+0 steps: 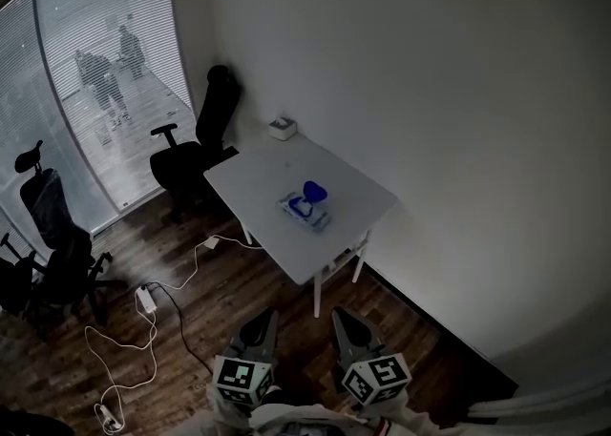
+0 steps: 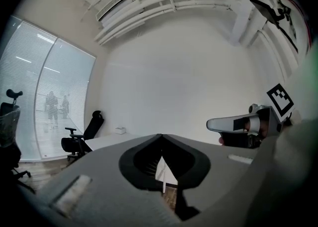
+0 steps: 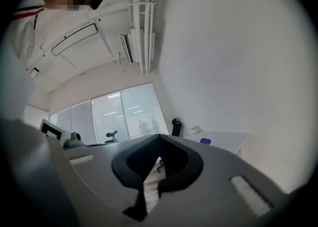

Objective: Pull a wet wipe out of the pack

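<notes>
Both hand-held grippers, left [image 1: 260, 329] and right [image 1: 347, 327], jaws shut together and empty, hover at 6 o'clock. The pale wet-wipe pack with raised blue lid [image 1: 305, 207] lies mid-way on the white rectangular table [image 1: 256, 181]. A black office chair [image 1: 196, 153] stands at the table's 10 o'clock (a white power strip [image 1: 145, 300] lies on the wooden floor).

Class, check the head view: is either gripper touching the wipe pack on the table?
No: the left gripper and right gripper hang over the floor, short of the table where the wipe pack lies.
</notes>
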`<state>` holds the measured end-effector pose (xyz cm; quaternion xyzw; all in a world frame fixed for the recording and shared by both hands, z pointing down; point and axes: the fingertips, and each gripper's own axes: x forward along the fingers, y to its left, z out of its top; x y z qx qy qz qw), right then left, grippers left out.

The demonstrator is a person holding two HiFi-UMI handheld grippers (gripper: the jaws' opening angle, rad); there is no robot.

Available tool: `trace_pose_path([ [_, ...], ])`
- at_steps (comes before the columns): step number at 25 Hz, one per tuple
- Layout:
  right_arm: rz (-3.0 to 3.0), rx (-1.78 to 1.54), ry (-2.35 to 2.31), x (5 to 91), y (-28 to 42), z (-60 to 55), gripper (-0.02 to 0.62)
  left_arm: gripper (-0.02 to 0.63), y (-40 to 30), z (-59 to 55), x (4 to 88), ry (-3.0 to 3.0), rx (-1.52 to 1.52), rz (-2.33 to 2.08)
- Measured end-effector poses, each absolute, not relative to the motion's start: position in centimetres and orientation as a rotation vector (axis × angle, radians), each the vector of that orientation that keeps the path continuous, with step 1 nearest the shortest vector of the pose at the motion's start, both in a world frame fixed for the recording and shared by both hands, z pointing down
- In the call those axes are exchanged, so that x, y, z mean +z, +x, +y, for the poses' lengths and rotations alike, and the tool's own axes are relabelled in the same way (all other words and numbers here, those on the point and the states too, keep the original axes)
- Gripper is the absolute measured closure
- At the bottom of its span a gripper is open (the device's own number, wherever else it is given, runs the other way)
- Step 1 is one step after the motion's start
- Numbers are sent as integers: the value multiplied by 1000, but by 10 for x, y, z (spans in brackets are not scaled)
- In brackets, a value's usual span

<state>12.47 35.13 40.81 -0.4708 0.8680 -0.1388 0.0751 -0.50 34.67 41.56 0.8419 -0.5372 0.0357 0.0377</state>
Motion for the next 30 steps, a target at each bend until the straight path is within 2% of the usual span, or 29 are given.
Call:
trace_pose_path([
  [14, 2612, -458, -1491, 431, 107, 301, 589, 603, -27, 293, 435, 2555, 115, -1604],
  [30, 2584, -465, -1592, 432, 36, 186, 589, 603, -98, 175, 436, 2573, 121, -1537],
])
